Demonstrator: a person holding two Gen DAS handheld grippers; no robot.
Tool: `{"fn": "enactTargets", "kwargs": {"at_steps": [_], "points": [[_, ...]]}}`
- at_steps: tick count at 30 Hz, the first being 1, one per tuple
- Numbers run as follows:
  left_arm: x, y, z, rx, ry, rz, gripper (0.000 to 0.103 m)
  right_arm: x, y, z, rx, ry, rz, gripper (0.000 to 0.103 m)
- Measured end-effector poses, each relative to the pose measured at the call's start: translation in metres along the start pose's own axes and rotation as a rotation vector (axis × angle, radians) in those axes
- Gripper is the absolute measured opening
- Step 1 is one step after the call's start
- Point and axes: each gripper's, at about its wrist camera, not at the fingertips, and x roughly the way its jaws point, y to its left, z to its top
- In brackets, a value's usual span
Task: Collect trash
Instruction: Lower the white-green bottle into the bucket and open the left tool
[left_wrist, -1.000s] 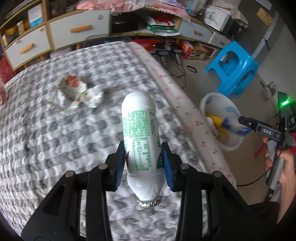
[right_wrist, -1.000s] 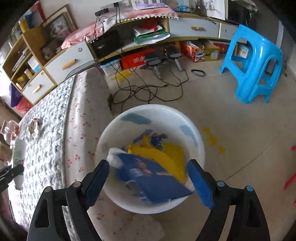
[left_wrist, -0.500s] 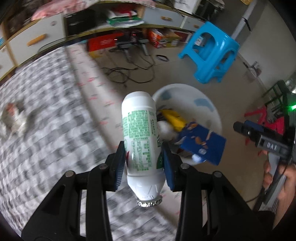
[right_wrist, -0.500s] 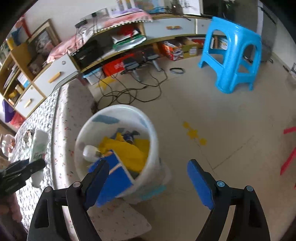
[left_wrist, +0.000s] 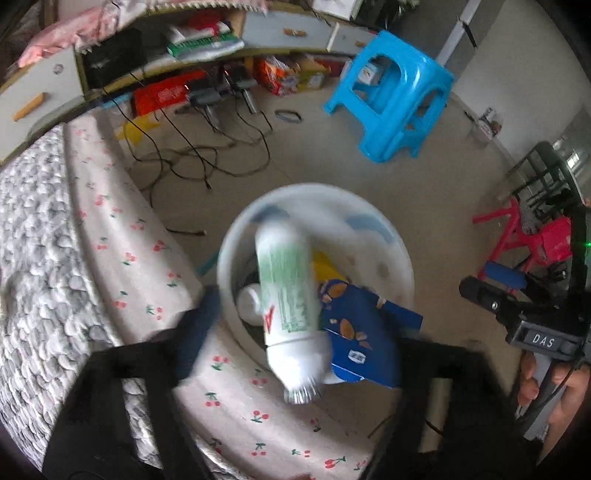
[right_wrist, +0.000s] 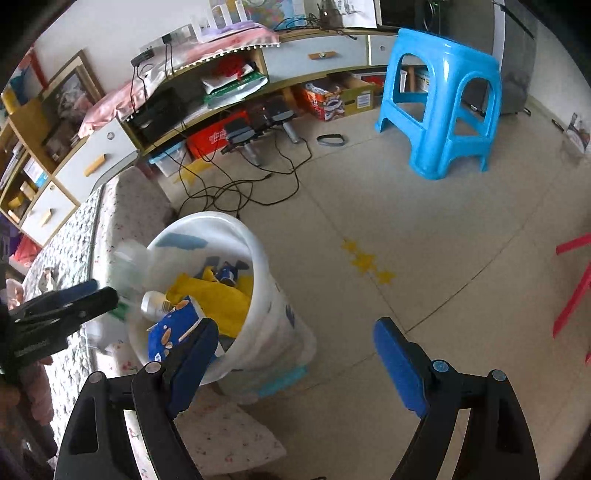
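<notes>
A white bottle with a green label (left_wrist: 286, 291), blurred and tilted, hangs loose over the white bin (left_wrist: 373, 221), neck toward me. My left gripper (left_wrist: 304, 326) has its jaws opening, and the blurred pads stand clear of the bottle on both sides. The bin holds a blue carton (left_wrist: 364, 332), yellow wrapping (right_wrist: 218, 299) and a small white bottle (right_wrist: 155, 304). My right gripper (right_wrist: 295, 363) is open and empty over the floor, to the right of the bin (right_wrist: 258, 332). The right wrist view shows the left gripper (right_wrist: 62, 306) at the bin's left with the bottle (right_wrist: 129, 269) a blur beside it.
The bin stands on the floor against the bed's cherry-print side (left_wrist: 122, 258). Crumpled trash (right_wrist: 46, 277) lies on the grey quilt. A blue stool (right_wrist: 443, 103), cables (right_wrist: 236, 188) and a low shelf unit (right_wrist: 221, 92) stand beyond. A red frame (left_wrist: 517, 236) is at right.
My left gripper swung from over the bed to above the bin with the bottle, then spread its jaws and the bottle came free. My right gripper drew away from the bin, which now sits at its left.
</notes>
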Motion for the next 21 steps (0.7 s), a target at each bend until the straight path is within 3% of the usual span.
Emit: {"fn": "enactTargets", "kwargs": {"at_steps": [9,21], "points": [[-0.033,0.033,-0.022,0.001,-0.014,0.052,0.085,0.0,0.023,0.001,-0.051,0.004,-0.01,0.088],[-0.079,0.102,-0.067,-0.079,-0.045,0.177,0.095,0.001,0.088,0.003,-0.153,0.007,-0.003,0.088]]}}
